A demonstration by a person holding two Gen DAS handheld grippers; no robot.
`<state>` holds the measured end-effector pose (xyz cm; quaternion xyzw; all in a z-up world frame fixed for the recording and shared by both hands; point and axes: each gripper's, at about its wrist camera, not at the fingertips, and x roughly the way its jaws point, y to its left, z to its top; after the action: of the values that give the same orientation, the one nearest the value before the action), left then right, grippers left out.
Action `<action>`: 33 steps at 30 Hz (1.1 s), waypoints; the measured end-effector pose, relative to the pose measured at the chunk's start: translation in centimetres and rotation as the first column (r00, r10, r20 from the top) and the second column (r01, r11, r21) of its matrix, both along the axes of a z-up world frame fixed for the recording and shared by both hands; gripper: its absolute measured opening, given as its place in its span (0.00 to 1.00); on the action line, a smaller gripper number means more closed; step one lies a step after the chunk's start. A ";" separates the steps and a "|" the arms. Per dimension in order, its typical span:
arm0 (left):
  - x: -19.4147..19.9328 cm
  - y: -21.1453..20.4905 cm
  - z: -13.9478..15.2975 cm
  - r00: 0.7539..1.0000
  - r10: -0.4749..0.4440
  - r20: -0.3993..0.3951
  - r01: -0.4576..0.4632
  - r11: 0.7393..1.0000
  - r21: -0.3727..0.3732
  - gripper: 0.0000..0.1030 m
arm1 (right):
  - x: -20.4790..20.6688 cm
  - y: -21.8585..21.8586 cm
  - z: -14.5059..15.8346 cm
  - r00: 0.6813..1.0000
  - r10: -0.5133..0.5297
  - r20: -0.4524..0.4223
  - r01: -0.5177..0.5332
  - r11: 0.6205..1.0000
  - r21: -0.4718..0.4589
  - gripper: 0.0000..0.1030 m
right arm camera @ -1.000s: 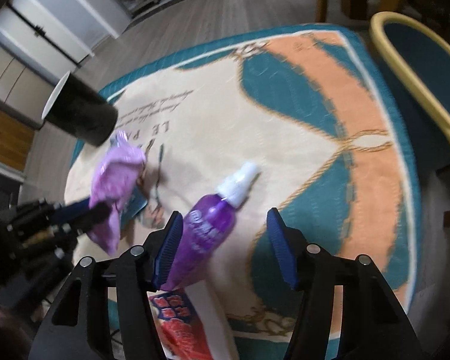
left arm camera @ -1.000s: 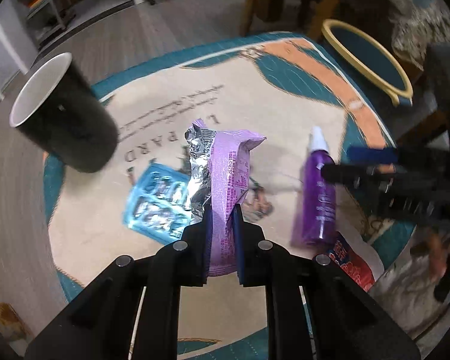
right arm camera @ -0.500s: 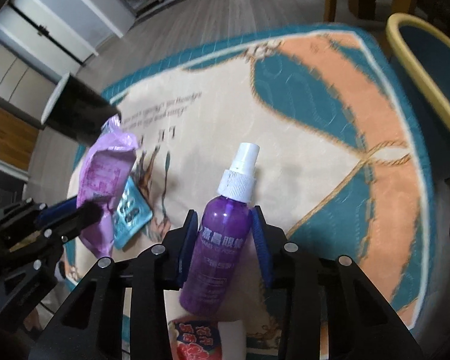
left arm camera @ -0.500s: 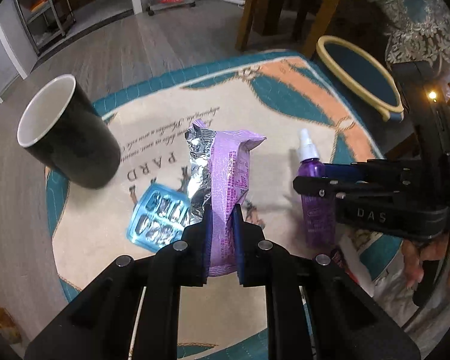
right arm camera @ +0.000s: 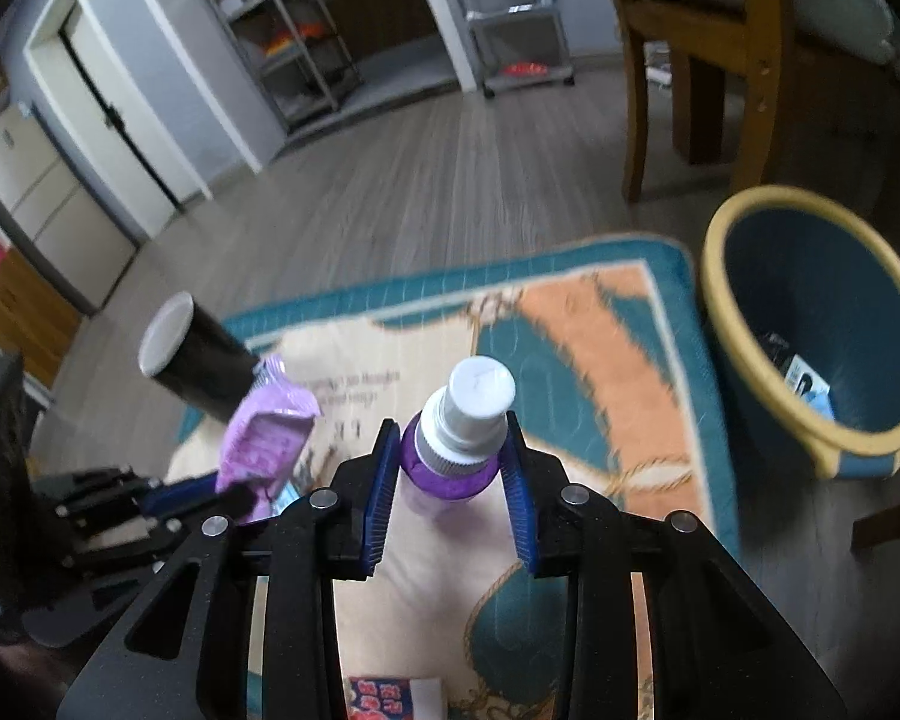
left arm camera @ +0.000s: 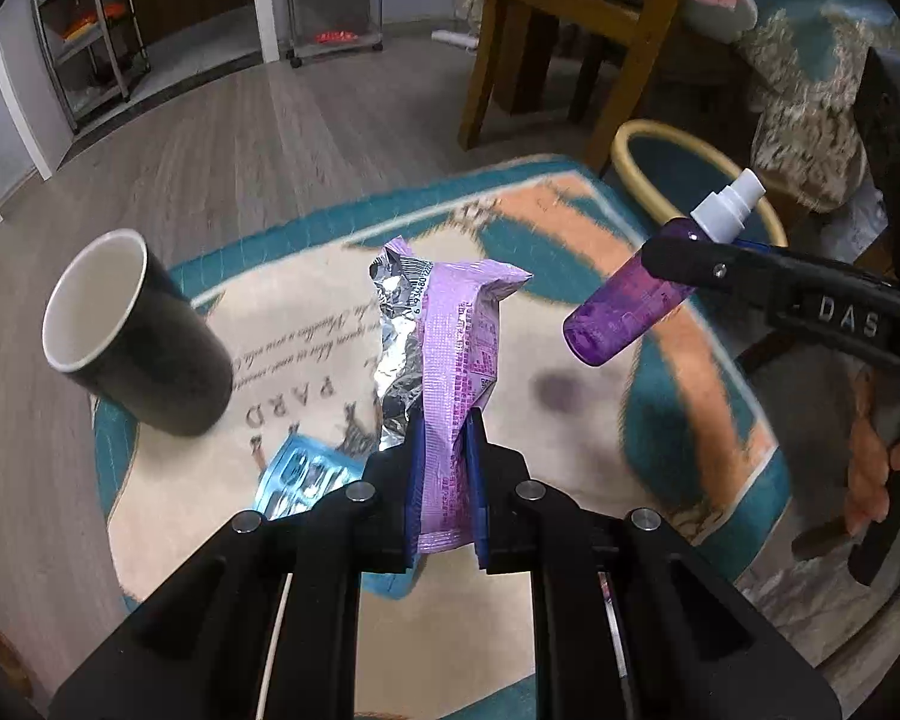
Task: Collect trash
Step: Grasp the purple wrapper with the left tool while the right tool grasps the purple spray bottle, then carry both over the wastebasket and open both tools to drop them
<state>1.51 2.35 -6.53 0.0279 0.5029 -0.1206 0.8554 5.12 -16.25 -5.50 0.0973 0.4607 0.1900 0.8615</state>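
My left gripper (left arm camera: 444, 420) is shut on a purple foil snack wrapper (left arm camera: 456, 330), which stands up out of the jaws above the patterned mat (left arm camera: 570, 210). My right gripper (right arm camera: 450, 426) has a purple spray bottle (right arm camera: 474, 402) with a white cap between its blue pads; its jaws are closing and they press on the bottle's shoulder. The left wrist view shows that bottle (left arm camera: 624, 306) hanging tilted in the air at the right, clear of the mat. In the right wrist view the wrapper (right arm camera: 264, 438) and the left gripper (right arm camera: 234, 492) are low at the left.
A black paper cup (left arm camera: 138, 336) stands on the mat's left side and a blue blister pack (left arm camera: 306, 474) lies near my left jaws. A red-and-white packet (right arm camera: 384, 696) lies at the mat's near edge. A blue bin with a yellow rim (right arm camera: 810, 276) sits right of the mat, a wooden chair (left arm camera: 570, 30) behind.
The right gripper closed around the spray bottle as it lay on the mat and lifted it into the air. The left gripper rose a little with the wrapper still held.
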 end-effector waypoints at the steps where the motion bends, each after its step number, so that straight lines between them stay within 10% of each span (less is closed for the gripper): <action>1: 0.1 -0.2 0.5 1.000 0.002 0.014 -0.002 1.000 -0.016 0.12 | 0.1 -0.6 0.5 1.000 -0.007 0.009 0.007 1.000 0.005 0.34; 16: 2.4 -8.8 7.8 0.980 -0.052 0.190 0.075 0.990 -0.116 0.12 | 0.9 -10.5 8.4 0.977 -0.138 0.165 0.130 0.990 0.056 0.34; 33: 7.3 -22.4 2.6 0.951 -0.269 0.153 0.279 0.959 -0.047 0.12 | 3.3 -25.6 5.7 0.918 -0.374 0.134 0.380 0.925 -0.018 0.34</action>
<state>8.78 -20.02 -3.96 0.0770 0.4262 -0.2530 0.8651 8.39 -41.84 0.22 0.1533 0.3811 0.0163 0.9116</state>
